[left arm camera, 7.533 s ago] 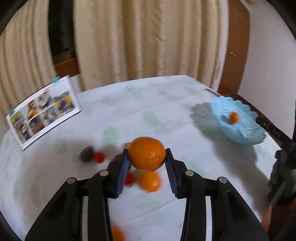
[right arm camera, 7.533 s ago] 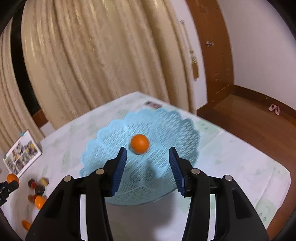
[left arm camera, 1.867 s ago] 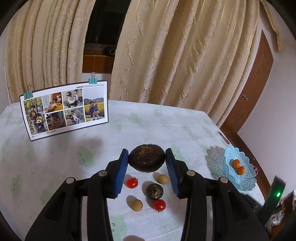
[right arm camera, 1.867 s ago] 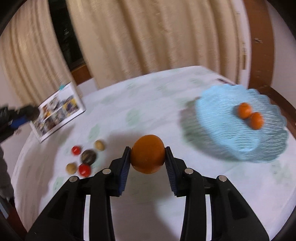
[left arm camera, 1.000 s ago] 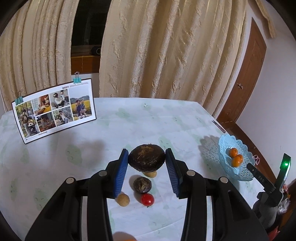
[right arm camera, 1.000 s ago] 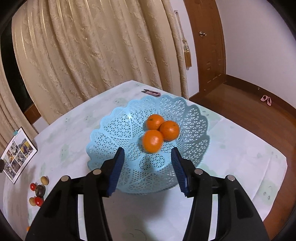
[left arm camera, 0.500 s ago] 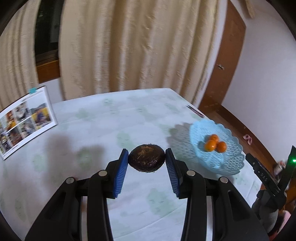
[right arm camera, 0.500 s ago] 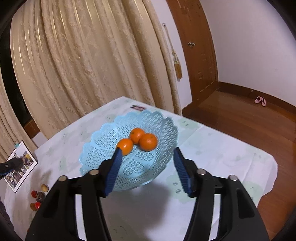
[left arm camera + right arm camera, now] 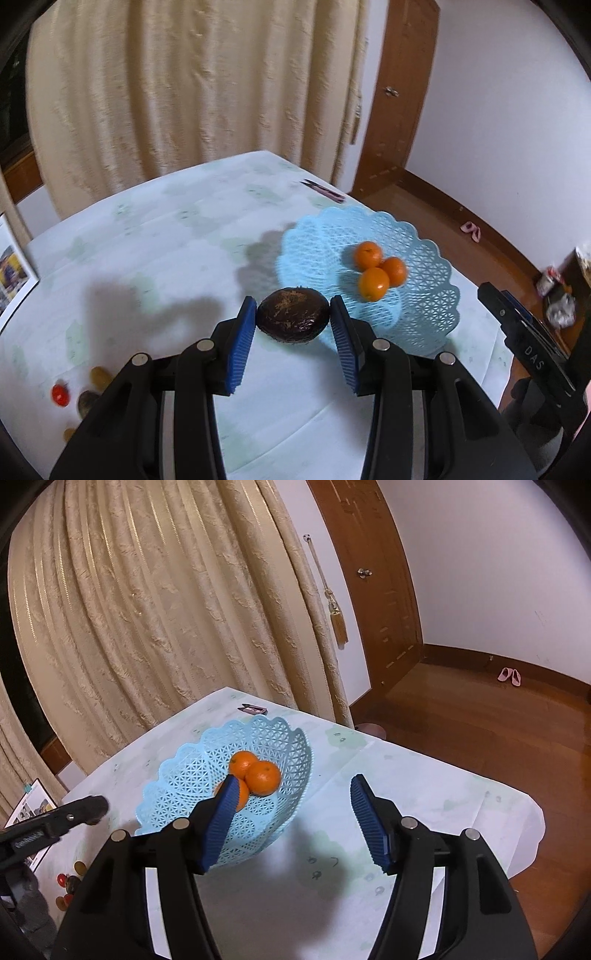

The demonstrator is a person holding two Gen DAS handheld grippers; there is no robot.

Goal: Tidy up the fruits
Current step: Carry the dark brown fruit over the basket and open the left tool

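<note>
left claw [image 9: 292, 322] gripped a dark brown wrinkled round fruit [image 9: 292, 320] beside the light blue plastic lattice basket [image 9: 424, 306]; right claw [image 9: 291, 825] gaped wide, empty.

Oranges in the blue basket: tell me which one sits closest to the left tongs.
The front orange, the one nearest the dark fruit in the left tongs. The other two oranges lie behind it, deeper in the blue basket.

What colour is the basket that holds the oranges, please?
The basket is light blue, an openwork lattice with a scalloped rim; the left wrist view shows it best.
</note>
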